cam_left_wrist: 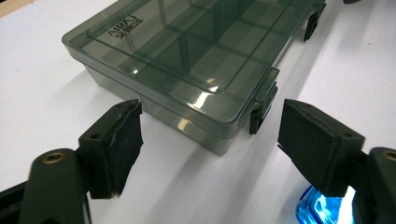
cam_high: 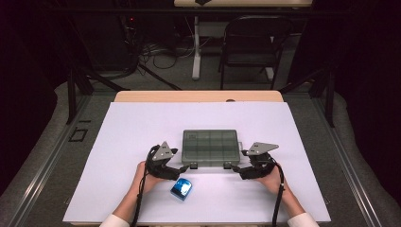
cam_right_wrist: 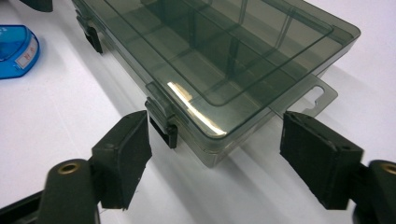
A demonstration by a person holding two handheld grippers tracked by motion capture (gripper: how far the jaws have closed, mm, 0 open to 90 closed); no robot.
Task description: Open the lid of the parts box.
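- We hold a hand-held gripper in each hand at the near edge of a smoky grey compartment box, which lies flat with its lid shut on the white tabletop
- Our left hand-held gripper sits at the box's near left corner; in the left gripper view its jaws stand spread, with that corner of the box and a dark latch in the gap between them, and neither pad touches the plastic
- Our right hand-held gripper sits at the box's near right corner; in the right gripper view its jaws are likewise spread, the corner of the box and its second latch lie between them, and the pads stay clear of both
- A clear hang tab sticks out from the box's short side, just beyond our right gripper's outer jaw
- A small blue translucent object lies on the tabletop just in front of the box, near its left latch and just beside our left gripper
- Inside the box we see dividers forming a grid of compartments; through the tinted lid we cannot tell what they hold
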